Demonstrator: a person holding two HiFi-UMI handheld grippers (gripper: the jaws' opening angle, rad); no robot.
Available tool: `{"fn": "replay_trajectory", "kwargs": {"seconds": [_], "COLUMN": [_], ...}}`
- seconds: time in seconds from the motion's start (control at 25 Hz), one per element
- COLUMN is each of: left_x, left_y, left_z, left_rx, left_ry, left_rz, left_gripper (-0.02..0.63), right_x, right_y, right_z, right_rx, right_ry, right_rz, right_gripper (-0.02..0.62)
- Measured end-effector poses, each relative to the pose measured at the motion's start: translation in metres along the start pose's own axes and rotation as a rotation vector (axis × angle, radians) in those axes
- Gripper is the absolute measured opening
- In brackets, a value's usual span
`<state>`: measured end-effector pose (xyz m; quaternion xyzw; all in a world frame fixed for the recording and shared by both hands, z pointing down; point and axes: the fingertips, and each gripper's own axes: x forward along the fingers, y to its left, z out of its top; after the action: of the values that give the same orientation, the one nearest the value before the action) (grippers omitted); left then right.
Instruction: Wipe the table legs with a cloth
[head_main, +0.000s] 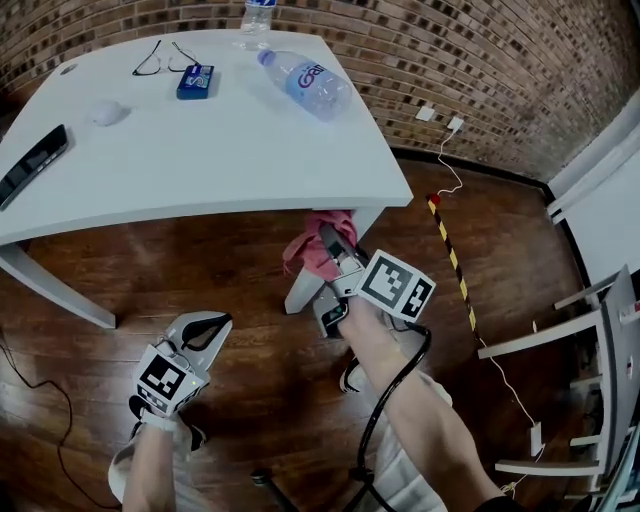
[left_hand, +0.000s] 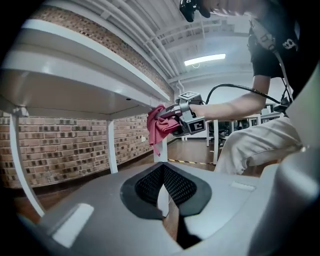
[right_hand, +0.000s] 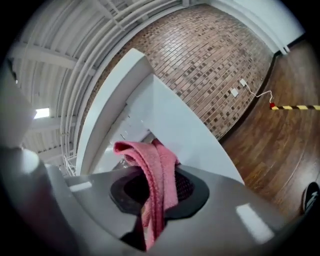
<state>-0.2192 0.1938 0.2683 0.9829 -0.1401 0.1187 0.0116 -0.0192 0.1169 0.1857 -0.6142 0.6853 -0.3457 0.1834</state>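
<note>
1. We see the pink cloth bunched at the top of the white table leg, just under the near edge of the tabletop, and well above the wooden floor
2. In the right gripper view the cloth runs up between the two jaws, its free end folded over against the leg
3. The right gripper has its jaws closed on the cloth, with pink fabric filling the gap between the pads
4. The left gripper hangs low and to the left, well apart from the leg; its jaws meet at the tips and we find nothing between them
5. On the white table above lie a water bottle on its side, a pair of glasses, a small blue pack just beside the glasses, a white mouse and a dark flat device near the left edge
6. A yellow-and-black striped strip lies on the floor to the right of the table, and a brick wall stands behind it
</note>
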Motion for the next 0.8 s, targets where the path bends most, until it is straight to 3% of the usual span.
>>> {"fn": "replay_trajectory", "kwargs": {"seconds": [0.16, 0.48, 0.56, 0.68, 0.8], "left_x": [0.005, 0.005, 0.006, 0.009, 0.010], "left_y": [-0.005, -0.011, -0.009, -0.010, -0.014], "left_z": [-0.004, 0.006, 0.003, 0.000, -0.001], "left_rx": [0.013, 0.045, 0.039, 0.041, 0.055], "left_ry": [0.011, -0.003, -0.005, -0.001, 0.005], "left_rz": [-0.037, -0.066, -0.063, -0.068, -0.077], "left_gripper": [0.000, 0.000, 0.000, 0.000, 0.000], "right_x": [0.000, -0.007, -0.011, -0.011, -0.015], "right_y": [-0.001, -0.006, 0.007, 0.021, 0.020], "right_z": [0.003, 0.000, 0.010, 0.020, 0.019], "right_rx": [0.124, 0.189, 0.156, 0.020, -0.009], "right_ry": [-0.061, -0.086, -0.090, -0.061, -0.061], "right_rz": [0.021, 0.020, 0.034, 0.004, -0.032], "right_gripper": [0.046, 0.046, 0.046, 0.046, 0.046]}}
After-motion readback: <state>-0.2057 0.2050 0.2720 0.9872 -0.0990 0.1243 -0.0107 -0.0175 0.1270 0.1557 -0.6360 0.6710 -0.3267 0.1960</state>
